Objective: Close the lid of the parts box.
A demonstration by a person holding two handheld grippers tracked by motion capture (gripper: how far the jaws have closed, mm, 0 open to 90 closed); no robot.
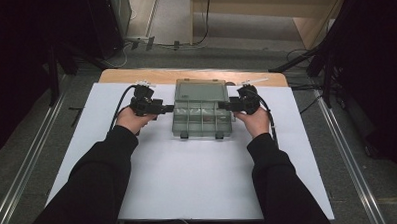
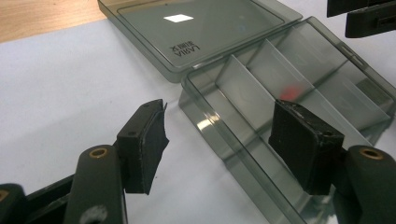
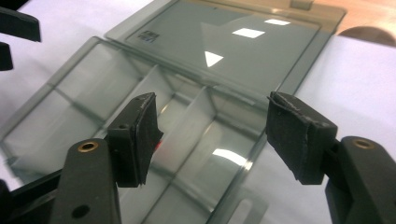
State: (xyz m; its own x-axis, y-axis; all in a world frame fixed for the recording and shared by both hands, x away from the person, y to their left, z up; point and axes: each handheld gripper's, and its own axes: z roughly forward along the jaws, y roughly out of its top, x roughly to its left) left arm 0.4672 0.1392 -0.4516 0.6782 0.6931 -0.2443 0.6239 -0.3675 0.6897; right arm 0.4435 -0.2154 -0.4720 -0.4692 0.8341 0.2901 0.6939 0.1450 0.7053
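— Start at the left. What is the left gripper (image 1: 167,108) doing?

— It sits at the left end wall of the clear compartment box (image 1: 203,119), pointing inward. In the left gripper view its jaws stand apart and straddle that wall, one pad over the white sheet (image 1: 189,177), the other inside the end compartment. Neither pad presses the plastic, so they are released.

— And the box itself?

— It rests on the white sheet that covers the surface, toward the far side, midway between the two hands. Its lid (image 1: 201,91) lies folded back flat behind the tray, and dividers split the tray into compartments. A small red blur shows in one compartment; I cannot tell what it is.

— Now the right side.

— The right gripper (image 1: 228,106) mirrors the left, at the right end wall. In the right gripper view its jaws are spread as well, one pad above a compartment, the other outside the wall over the sheet, gripping nothing.
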